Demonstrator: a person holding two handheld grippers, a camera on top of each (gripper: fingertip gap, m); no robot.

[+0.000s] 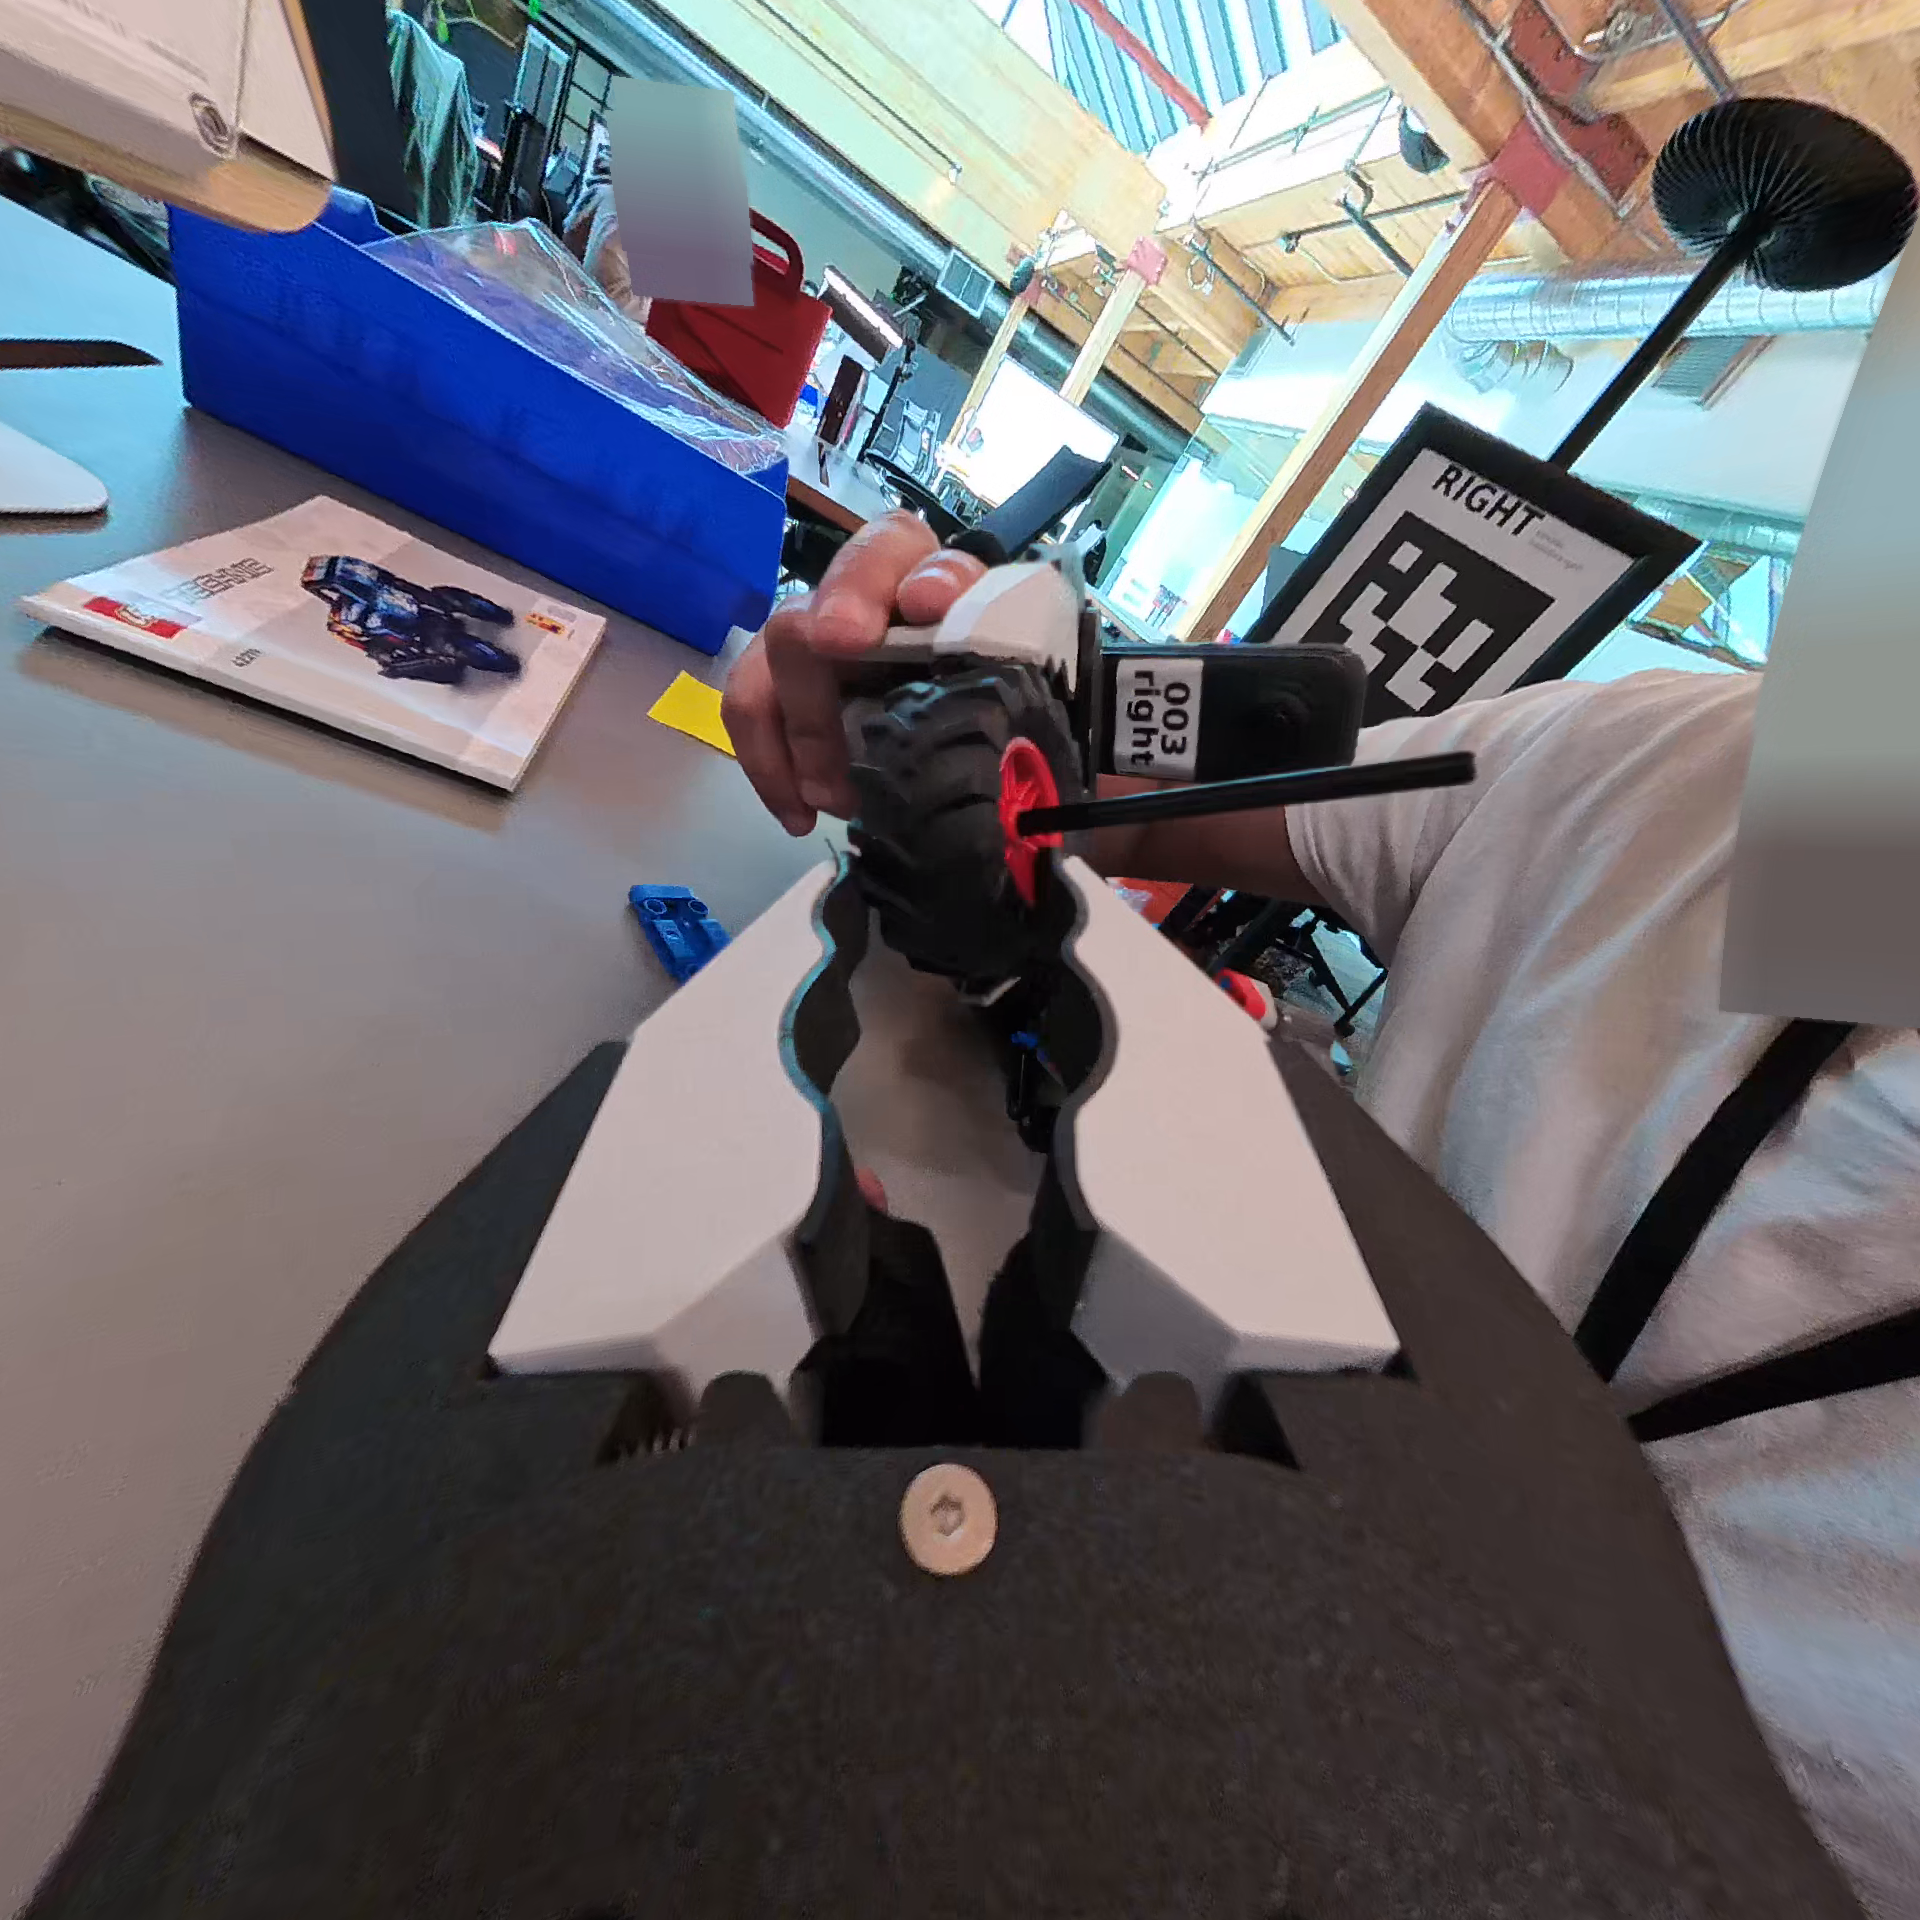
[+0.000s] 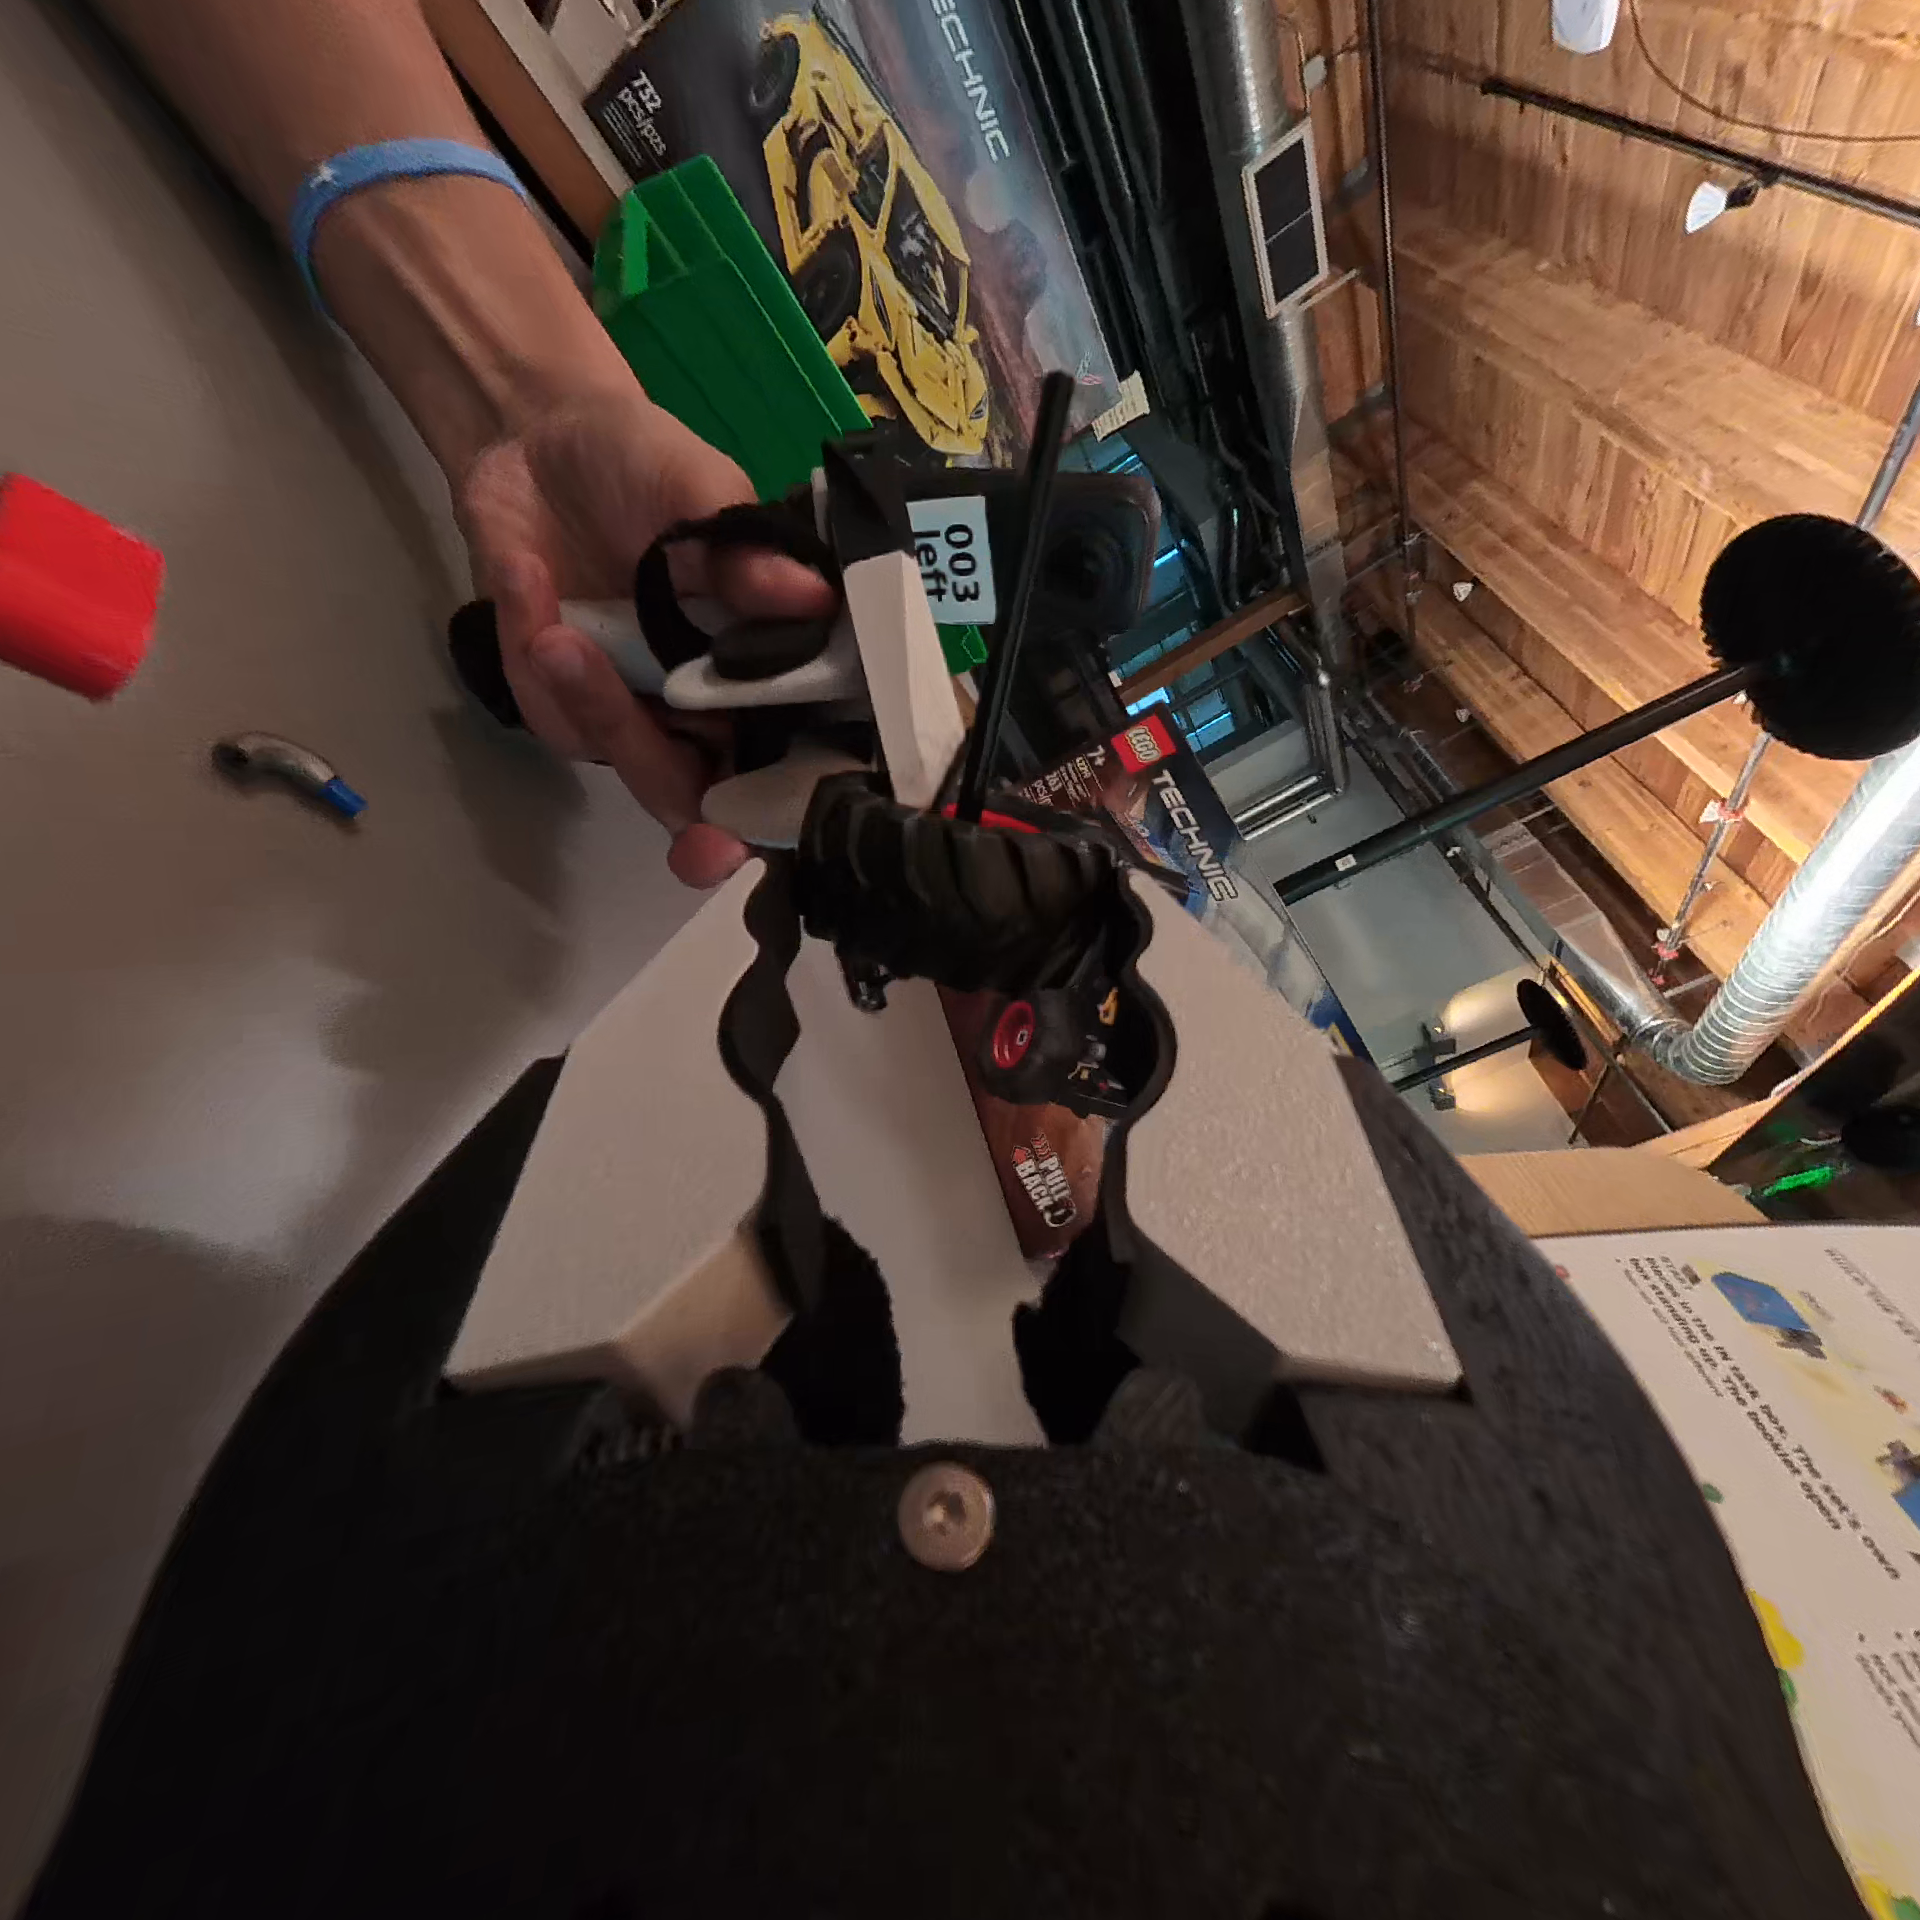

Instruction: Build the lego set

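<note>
A black knobby tyre (image 1: 914, 790) on a red hub (image 1: 1029, 800) is held in the air above the table. A thin black axle (image 1: 1247, 795) sticks out of the hub to the right. My left gripper (image 1: 951, 883) is shut on the tyre's sides. The right gripper's white finger (image 1: 1003, 613), held by a hand, presses on the tyre from above. In the right wrist view my right gripper (image 2: 945, 894) is shut on the same tyre (image 2: 935, 883), with the axle (image 2: 1013, 603) pointing up. The left gripper's white finger (image 2: 904, 665) reaches the tyre from beyond.
On the grey table (image 1: 208, 987) lie an instruction booklet (image 1: 322, 634), a blue brick (image 1: 675, 925), a yellow piece (image 1: 691, 707) and a blue bin (image 1: 468, 395). A red block (image 2: 73, 582), a grey curved piece (image 2: 286, 769) and a green bin (image 2: 717, 322) show in the right view. Left and right tips are no more than a few centimetres apart. The right tips stand about 11 cm off the grey curved piece (image 2: 286, 769).
</note>
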